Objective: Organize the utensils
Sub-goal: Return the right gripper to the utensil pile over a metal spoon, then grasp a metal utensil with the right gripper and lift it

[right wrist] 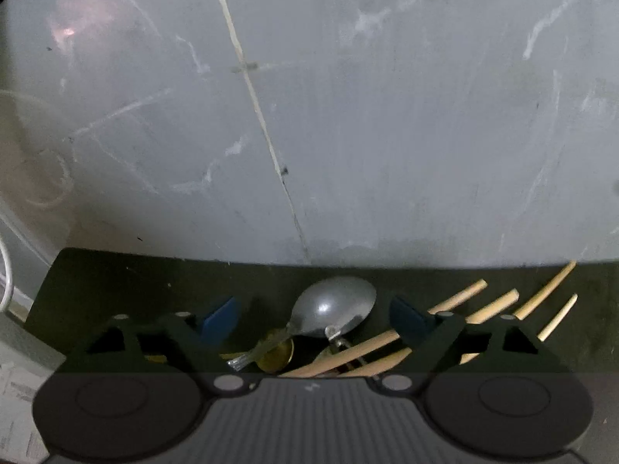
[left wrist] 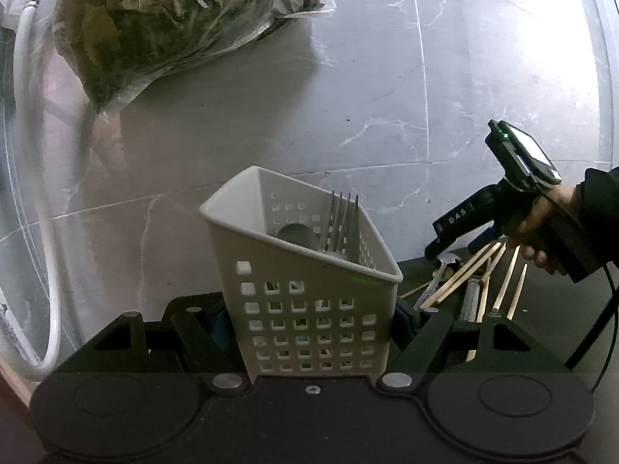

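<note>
My left gripper (left wrist: 309,321) is shut on a white perforated utensil holder (left wrist: 305,294) and holds it upright. A metal fork (left wrist: 340,224) and a spoon bowl (left wrist: 296,234) stand inside it. My right gripper (right wrist: 313,315) is open, low over a pile of utensils on a dark mat (right wrist: 135,282). A metal spoon (right wrist: 332,305) lies between its blue fingers (right wrist: 218,317). Several wooden chopsticks (right wrist: 460,297) lie across the pile. The right gripper also shows in the left wrist view (left wrist: 452,232), over the chopsticks (left wrist: 464,274).
A grey marble wall (left wrist: 387,96) stands behind everything. A large plastic bag of dark greens (left wrist: 162,19) lies at the upper left. A white hose (left wrist: 35,154) runs down the left side. A gold round object (right wrist: 276,357) lies under the spoon.
</note>
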Demonstrator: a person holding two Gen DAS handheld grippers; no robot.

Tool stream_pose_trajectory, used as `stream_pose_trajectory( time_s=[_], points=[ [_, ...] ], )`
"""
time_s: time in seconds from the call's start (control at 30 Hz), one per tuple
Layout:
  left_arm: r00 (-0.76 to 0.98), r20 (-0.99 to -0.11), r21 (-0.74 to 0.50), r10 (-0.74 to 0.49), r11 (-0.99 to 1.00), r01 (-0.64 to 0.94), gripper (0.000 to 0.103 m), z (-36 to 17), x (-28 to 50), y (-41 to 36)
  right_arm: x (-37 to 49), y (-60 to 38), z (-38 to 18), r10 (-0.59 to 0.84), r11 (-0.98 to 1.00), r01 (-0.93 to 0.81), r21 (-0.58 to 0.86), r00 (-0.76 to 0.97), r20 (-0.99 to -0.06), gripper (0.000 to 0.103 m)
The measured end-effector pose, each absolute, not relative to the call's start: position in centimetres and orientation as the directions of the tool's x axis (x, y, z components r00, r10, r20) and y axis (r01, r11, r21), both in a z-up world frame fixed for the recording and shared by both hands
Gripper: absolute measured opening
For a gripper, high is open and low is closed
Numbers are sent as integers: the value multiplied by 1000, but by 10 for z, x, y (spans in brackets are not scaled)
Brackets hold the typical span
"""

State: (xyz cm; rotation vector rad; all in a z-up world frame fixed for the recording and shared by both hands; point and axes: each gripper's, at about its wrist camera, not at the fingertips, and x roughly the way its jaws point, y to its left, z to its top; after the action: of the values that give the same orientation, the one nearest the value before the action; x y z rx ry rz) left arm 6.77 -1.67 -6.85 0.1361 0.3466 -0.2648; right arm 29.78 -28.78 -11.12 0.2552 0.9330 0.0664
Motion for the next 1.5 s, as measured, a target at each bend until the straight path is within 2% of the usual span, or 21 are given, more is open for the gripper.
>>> stream_pose_trajectory(
  time_s=[0.17, 0.27, 0.47, 0.53, 0.6, 0.77, 0.83, 1.03, 1.2, 1.5],
  points=[
    [907, -350, 85, -234, 956, 279, 77, -69, 68, -16, 298, -275, -116, 163, 969, 56, 241, 588, -792, 77],
    [908, -348, 83, -233, 957, 278, 77, -69, 68, -15, 306, -272, -115, 172, 968, 47, 245, 589, -790, 67],
    [908, -347, 84, -235, 956, 280, 77, -70, 68, -14, 306, -282, -113, 234, 937, 60, 344, 623, -746, 58],
    [908, -346, 84, -236, 956, 280, 77, -70, 68, -14, 307, -286, -114, 248, 925, 72, 374, 632, -735, 46],
    [908, -346, 84, -235, 957, 279, 77, -70, 67, -14, 311, -284, -116, 255, 908, 98, 406, 641, -724, 38],
    [909, -347, 85, -233, 957, 277, 77, -70, 68, -14, 318, -274, -122, 257, 878, 147, 455, 658, -708, 25],
    [908, -347, 85, -234, 957, 279, 77, -70, 68, -14, 318, -271, -122, 258, 867, 159, 472, 668, -698, 15],
    [908, -346, 82, -235, 957, 278, 77, -70, 68, -14, 293, -273, -119, 238, 805, 235, 545, 713, -659, 3],
    [906, -346, 78, -244, 955, 287, 77, -70, 69, -12, 255, -270, -94, 219, 772, 211, 600, 798, -562, 2],
    [897, -336, 70, -288, 942, 329, 77, -71, 67, -2, 177, -247, -20, 211, 743, 61, 667, 924, -320, 2]
  ],
)
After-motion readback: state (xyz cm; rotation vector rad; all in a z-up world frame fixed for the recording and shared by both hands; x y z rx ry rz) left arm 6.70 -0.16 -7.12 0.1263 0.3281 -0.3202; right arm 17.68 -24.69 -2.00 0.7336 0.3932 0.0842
